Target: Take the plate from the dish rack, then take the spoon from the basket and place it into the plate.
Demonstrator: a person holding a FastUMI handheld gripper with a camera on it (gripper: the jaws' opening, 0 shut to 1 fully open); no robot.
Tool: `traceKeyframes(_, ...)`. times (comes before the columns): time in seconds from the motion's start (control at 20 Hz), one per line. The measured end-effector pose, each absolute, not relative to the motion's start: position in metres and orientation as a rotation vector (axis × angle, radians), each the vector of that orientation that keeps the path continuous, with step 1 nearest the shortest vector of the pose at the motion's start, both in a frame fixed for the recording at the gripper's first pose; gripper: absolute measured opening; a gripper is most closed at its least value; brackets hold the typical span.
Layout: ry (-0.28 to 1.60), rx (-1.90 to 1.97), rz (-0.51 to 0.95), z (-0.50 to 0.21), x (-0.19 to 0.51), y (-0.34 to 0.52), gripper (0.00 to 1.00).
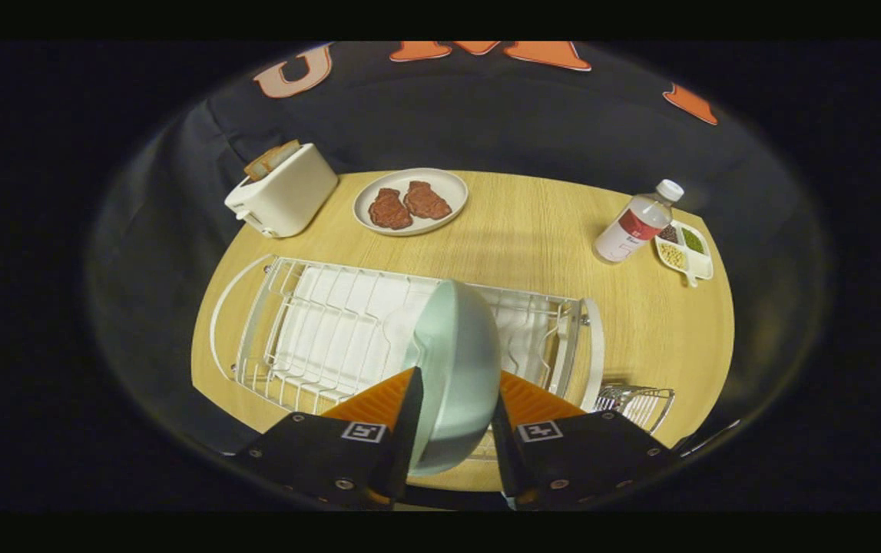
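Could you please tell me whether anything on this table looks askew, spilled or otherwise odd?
Nothing looks spilled or damaged. The pale green round plate stands on edge between the fingers of the gripper, over the white wire dish rack. The clear plastic bottle appears tilted, probably from lens distortion.

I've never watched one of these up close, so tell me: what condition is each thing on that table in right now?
gripper: shut on the pale green plate
pale green plate: on edge, between the fingers, over the rack
dish rack: its other slots bare
toaster: bread sticking up from the slot
white plate: flat, holding two pieces of meat
bottle: capped, upright
divided dish: compartments filled
wire basket: contents unclear
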State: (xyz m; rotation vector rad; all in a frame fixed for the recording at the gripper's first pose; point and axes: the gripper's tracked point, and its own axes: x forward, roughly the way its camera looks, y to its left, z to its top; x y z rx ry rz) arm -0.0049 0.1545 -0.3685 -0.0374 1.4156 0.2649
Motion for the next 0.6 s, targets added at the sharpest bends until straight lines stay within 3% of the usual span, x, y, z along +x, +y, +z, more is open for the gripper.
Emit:
traceKeyframes(0.35, 1.44, -0.079, 0.139, -0.364, 0.004, 0.139, 0.32)
traceKeyframes(0.6, 1.339, -0.176, 0.096, -0.344, 0.028, 0.125, 0.28)
